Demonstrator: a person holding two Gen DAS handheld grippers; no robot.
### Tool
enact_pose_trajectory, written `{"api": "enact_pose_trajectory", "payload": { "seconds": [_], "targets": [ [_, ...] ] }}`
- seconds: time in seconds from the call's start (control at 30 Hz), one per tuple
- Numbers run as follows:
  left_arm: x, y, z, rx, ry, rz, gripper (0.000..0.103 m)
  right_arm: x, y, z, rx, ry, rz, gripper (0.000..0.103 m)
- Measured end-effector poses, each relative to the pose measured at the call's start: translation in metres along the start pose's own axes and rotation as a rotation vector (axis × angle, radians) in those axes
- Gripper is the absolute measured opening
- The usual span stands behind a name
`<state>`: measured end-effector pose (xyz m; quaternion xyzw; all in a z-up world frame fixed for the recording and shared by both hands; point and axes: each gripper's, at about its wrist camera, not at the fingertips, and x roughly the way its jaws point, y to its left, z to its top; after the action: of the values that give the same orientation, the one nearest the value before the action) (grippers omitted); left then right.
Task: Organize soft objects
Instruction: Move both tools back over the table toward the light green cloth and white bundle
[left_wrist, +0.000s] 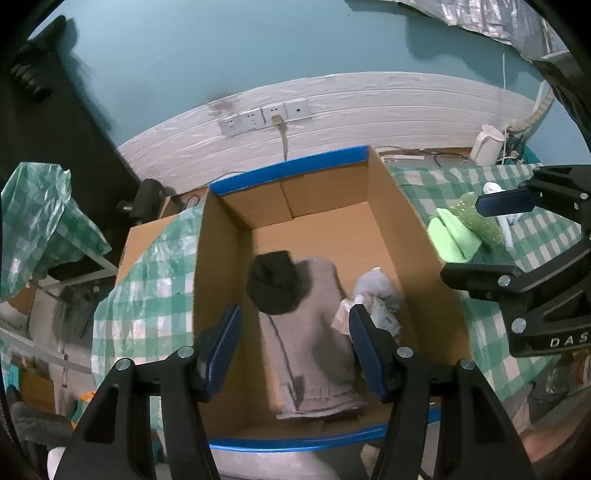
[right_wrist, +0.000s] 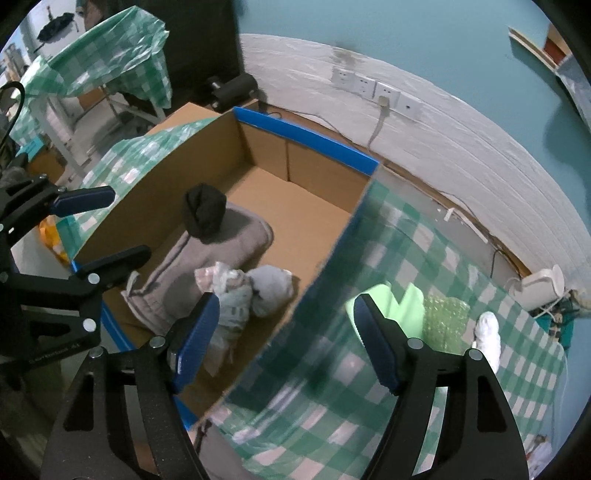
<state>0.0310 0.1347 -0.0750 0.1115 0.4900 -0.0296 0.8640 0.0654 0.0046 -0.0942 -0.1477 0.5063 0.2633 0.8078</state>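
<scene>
An open cardboard box (left_wrist: 225, 251) (right_wrist: 314, 221) with blue tape on its rims holds a folded grey cloth (left_wrist: 314, 332) (right_wrist: 221, 243), a black rolled item (left_wrist: 277, 284) (right_wrist: 205, 214) lying on it, and pale bundled soft items (left_wrist: 380, 295) (right_wrist: 255, 291). My left gripper (left_wrist: 295, 347) is open and empty above the box. My right gripper (right_wrist: 286, 339) is open and empty over the box's right wall. On the checked tablecloth lie a light green cloth (left_wrist: 454, 236) (right_wrist: 402, 306), green bubble wrap (left_wrist: 476, 218) (right_wrist: 443, 325) and a white soft item (right_wrist: 487, 336).
The table carries a green-and-white checked cloth (right_wrist: 369, 369). A white kettle (left_wrist: 487, 144) (right_wrist: 543, 288) stands at the far right by the wall. Wall sockets (left_wrist: 262, 116) with a cable sit behind the box. Another covered table (left_wrist: 33, 221) stands left.
</scene>
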Motion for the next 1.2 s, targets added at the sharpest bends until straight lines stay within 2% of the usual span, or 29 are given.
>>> {"api": "enact_pose_trajectory", "payload": {
  "seconds": [0.13,0.4,0.57,1.2],
  "targets": [
    [-0.003,-0.008,0.002,0.005,-0.007,-0.036,0.066,-0.005,-0.010,-0.009,0.019,-0.005,-0.016,0.076],
    [-0.003,-0.032,0.004,0.047,-0.009,-0.065,0.066,-0.018,-0.035,-0.035,0.062,-0.009,-0.050,0.076],
    [-0.008,-0.047,0.008,0.064,-0.017,-0.108,0.067,-0.029,-0.054,-0.049,0.100,-0.018,-0.069,0.076],
    [-0.006,-0.121,0.022,0.165,-0.002,-0.144,0.072,-0.055,-0.125,-0.105,0.230,-0.035,-0.145,0.076]
  ]
}}
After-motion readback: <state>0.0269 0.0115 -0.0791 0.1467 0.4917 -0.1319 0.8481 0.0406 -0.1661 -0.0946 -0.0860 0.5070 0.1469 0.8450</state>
